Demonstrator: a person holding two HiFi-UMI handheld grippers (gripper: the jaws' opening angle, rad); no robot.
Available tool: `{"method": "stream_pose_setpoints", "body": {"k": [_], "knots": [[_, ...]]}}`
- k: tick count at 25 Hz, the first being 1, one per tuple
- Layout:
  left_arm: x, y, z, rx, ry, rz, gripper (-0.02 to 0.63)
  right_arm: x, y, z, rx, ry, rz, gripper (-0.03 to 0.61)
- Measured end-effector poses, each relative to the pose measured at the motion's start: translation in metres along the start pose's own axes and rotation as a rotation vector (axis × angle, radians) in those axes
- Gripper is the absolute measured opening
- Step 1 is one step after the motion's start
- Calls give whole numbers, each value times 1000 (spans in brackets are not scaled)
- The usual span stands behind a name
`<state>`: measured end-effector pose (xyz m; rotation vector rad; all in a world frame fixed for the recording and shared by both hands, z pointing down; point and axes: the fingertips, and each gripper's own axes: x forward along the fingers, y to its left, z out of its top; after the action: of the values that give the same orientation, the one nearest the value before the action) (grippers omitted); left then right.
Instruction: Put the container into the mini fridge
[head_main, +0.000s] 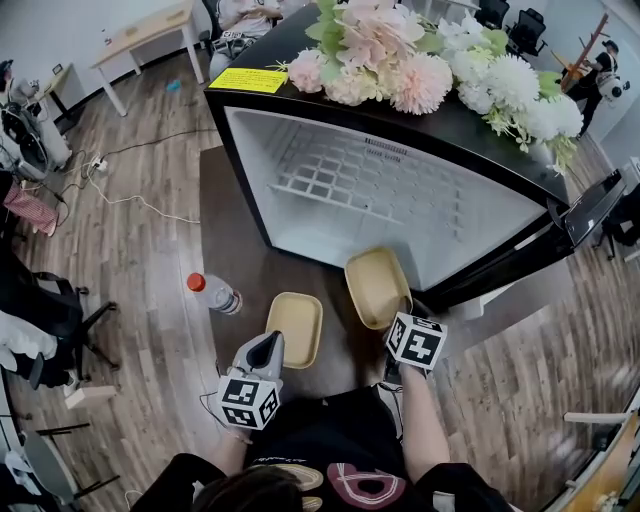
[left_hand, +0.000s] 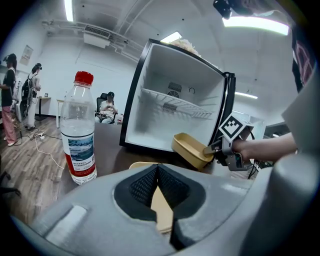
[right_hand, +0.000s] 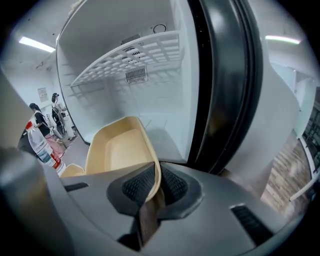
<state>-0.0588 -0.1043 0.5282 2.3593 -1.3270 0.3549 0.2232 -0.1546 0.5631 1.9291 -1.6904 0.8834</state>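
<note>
The mini fridge (head_main: 400, 190) stands open on the dark table, white inside, with a wire shelf. My right gripper (head_main: 403, 312) is shut on the rim of a tan container (head_main: 376, 286), which hangs tilted just in front of the fridge's opening. In the right gripper view the container's wall (right_hand: 120, 150) runs between the pads of that gripper (right_hand: 156, 187). A flat tan lid (head_main: 295, 328) lies on the table to the left. My left gripper (head_main: 268, 350) is at its near edge, with the jaws shut and the tan rim showing between the pads (left_hand: 158, 192).
A water bottle (head_main: 213, 293) with a red cap stands on the table (head_main: 230, 200), left of the lid. Flowers (head_main: 420, 60) and a yellow note (head_main: 248, 80) lie on top of the fridge. Its black door (head_main: 590, 205) swings out to the right. Chairs and cables are on the floor at left.
</note>
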Motion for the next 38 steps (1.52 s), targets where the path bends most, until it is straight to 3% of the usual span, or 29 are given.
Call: {"method": "stream_pose_setpoints", "body": {"k": [12, 33, 38], "knots": [[-2, 8, -1, -6, 2, 11, 8, 12, -4, 24, 99, -19, -92, 40], [-1, 27, -2, -29, 14, 60, 8, 41, -6, 59, 254, -54, -187, 40], [-1, 34, -1, -39, 12, 82, 8, 51, -5, 62, 310, -42, -175, 41]]}}
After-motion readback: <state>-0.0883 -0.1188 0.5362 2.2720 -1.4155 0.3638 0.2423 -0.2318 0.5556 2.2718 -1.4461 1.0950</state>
